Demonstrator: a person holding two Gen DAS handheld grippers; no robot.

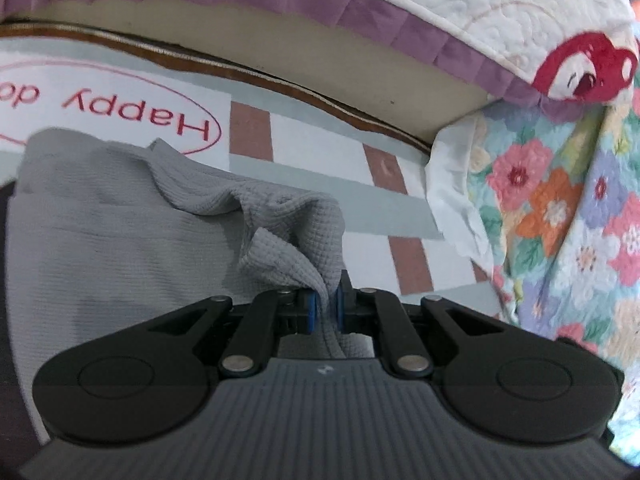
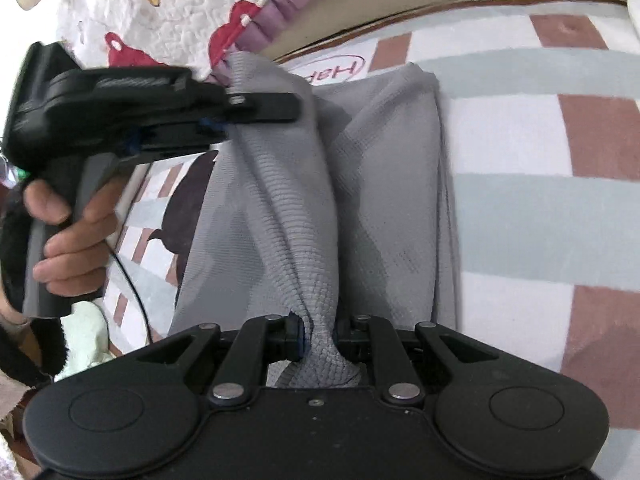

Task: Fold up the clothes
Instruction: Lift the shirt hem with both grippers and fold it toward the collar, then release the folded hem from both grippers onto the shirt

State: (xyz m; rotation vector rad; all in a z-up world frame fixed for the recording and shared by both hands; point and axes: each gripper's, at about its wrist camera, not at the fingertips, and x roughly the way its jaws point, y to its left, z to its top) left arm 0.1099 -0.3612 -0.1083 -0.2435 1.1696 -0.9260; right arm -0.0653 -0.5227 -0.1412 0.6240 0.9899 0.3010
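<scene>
Two tongs hold one grey garment. The right tongs are clamped on a bunched corner of it, and the left tongs are clamped on another gathered edge. The cloth has a fine waffle texture and lies partly lifted, with long folds, on the bed sheet. The sheet has white, grey-blue and brown squares and one red oval with the word "Happy". A hand grips the left handle. Farther away lie one white quilt with purple frill and one flowered blanket.
</scene>
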